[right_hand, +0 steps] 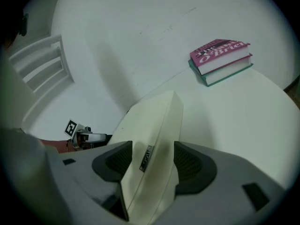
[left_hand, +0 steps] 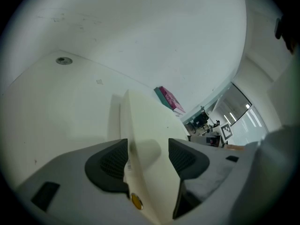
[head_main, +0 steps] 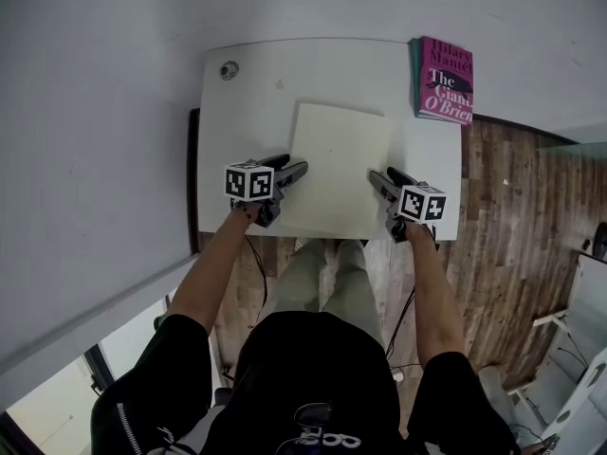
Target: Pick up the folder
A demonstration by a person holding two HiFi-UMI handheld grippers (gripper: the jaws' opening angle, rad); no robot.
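Observation:
A cream folder lies flat on the white table, its near edge by the table's front edge. My left gripper is at the folder's left edge and my right gripper at its right edge. In the left gripper view the folder runs edge-on between the jaws of the left gripper, which stand wide with a gap on the right side. In the right gripper view the folder likewise passes between the spread jaws of the right gripper, and the pads do not press on it.
A pink and teal book lies at the table's far right corner, also seen as the book in the right gripper view. A round grommet sits at the far left corner. White wall lies left, wooden floor right.

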